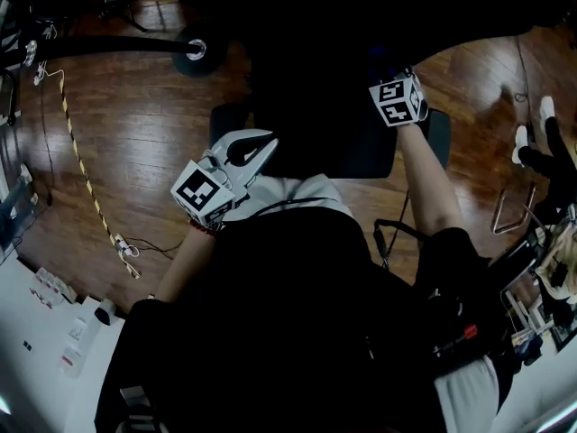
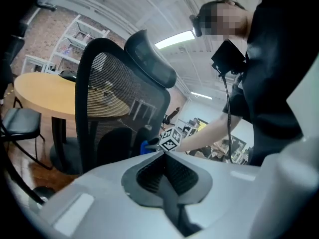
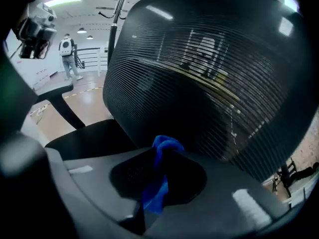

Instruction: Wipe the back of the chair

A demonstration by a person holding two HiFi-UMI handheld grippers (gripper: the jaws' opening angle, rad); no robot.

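Chair back [image 3: 209, 73], black mesh, stands just before the right gripper [image 3: 162, 151], whose jaws clamp a blue cloth [image 3: 158, 188]; left gripper [image 2: 163, 156] closed, empty. Wiping seemingly in hand; next likely calls for pressing cloth to mesh.

No words, brand names or numbers can be read anywhere. The only marks are black and white square patterns, and they are not letters. One set is on the white cube with black squares [image 1: 200, 192] just to the left of the black mesh office chair [image 1: 352, 152]. Another set is on a second white cube with black squares [image 1: 398, 100] at the chair's right side. The little white tags [image 1: 74, 330] on the white table [image 1: 27, 368], well away from the chair, are too small to read.
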